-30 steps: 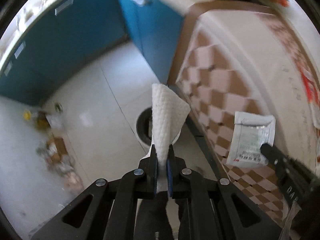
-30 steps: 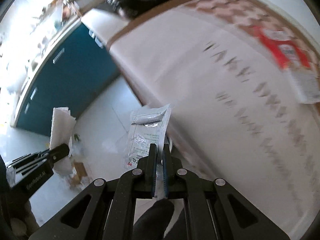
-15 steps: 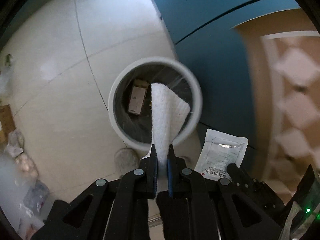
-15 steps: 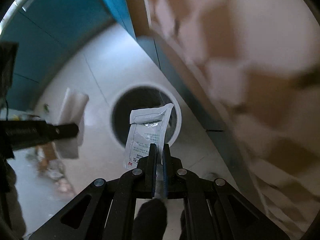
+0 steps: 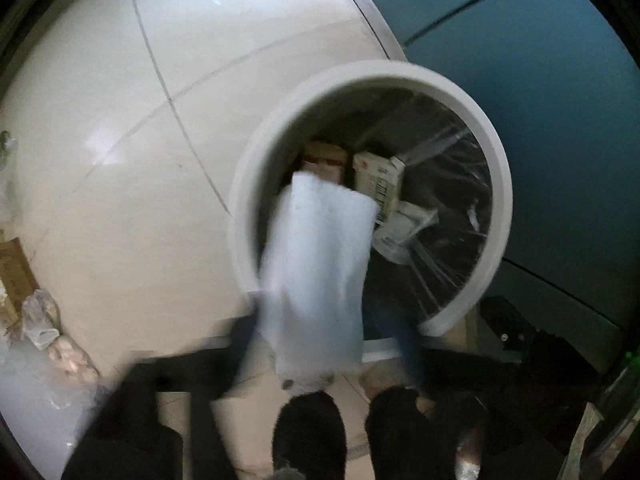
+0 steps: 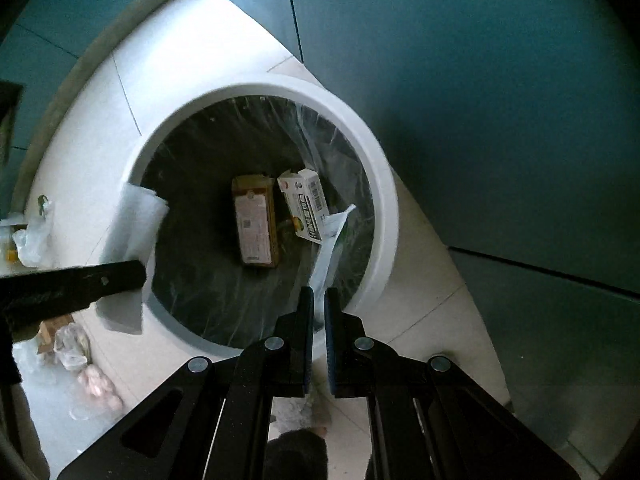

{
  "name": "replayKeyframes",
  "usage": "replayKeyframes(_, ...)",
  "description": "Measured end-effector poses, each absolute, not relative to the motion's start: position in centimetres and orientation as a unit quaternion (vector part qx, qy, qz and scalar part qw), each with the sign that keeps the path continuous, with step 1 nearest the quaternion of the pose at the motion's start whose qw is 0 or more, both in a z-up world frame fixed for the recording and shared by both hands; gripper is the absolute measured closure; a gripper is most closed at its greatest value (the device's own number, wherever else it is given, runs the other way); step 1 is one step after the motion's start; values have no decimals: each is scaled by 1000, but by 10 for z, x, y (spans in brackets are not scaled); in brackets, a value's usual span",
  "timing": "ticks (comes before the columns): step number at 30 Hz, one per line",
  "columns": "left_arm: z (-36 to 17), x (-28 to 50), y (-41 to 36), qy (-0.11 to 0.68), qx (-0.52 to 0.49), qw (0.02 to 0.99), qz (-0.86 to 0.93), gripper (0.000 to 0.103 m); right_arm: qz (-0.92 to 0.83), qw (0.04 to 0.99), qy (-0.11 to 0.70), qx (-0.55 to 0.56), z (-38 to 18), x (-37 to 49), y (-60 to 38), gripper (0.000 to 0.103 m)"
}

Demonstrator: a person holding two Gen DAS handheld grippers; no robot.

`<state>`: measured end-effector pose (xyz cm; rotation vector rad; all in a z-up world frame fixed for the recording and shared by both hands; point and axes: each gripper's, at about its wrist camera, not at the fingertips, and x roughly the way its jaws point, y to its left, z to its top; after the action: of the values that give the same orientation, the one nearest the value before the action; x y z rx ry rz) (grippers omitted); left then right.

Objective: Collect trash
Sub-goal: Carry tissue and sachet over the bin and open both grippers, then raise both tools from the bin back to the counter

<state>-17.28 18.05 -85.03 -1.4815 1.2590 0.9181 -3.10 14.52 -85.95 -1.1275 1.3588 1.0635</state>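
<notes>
A white round bin [image 5: 500,184] [image 6: 384,184] with a clear liner stands on the pale floor, a brown box [image 6: 256,220] and a white carton [image 6: 304,204] lying at its bottom. My left gripper [image 5: 320,340] is blurred at the bin's near-left rim. Its jaws are opening, and the white paper towel [image 5: 316,272] [image 6: 136,220] hangs loose between them, draped over the rim. My right gripper [image 6: 316,296] points down into the bin's mouth, shut on the lower end of a white sachet [image 6: 330,248].
Blue cabinet fronts [image 6: 500,100] close in behind and right of the bin. Plastic bags and scraps [image 6: 68,344] lie on the floor at the left. A person's dark shoes [image 5: 312,432] show below the left gripper.
Both grippers have come down from table height to just above the bin. The left jaws have sprung apart and the paper towel is loose; the right still holds the sachet.
</notes>
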Motion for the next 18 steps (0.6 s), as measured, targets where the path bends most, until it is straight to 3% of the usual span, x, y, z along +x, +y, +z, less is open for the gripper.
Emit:
replayKeyframes(1, -845, -176, 182, 516, -597, 477, 387, 3, 442, 513, 566, -471, -862, -31, 148, 96)
replayKeyframes(3, -830, -184, 180, 529, -568, 473, 416, 3, 440, 512, 566, -473, -857, -37, 151, 87)
replayKeyframes(5, -814, -191, 179, 533, -552, 468, 438, 3, 444, 512, 564, -471, -850, -40, 153, 53)
replayKeyframes(7, -798, -199, 177, 533, -537, 468, 456, 3, 449, 516, 555, -473, -843, -45, 155, 35)
replayKeyframes(9, -778, -206, 173, 529, -527, 470, 471, 3, 455, 518, 547, -475, -828, -49, 157, 26)
replayKeyframes(11, -757, -212, 168, 521, -524, 473, 480, 3, 458, 518, 548, -471, -814, -51, 158, 9)
replayKeyframes(13, -730, -219, 162, 519, -514, 473, 493, 3, 460, 518, 550, -467, -797, -52, 157, 4)
replayKeyframes(18, -674, -224, 142, 516, -502, 471, 510, 3, 467, 522, 549, -457, -748, -53, 152, 4)
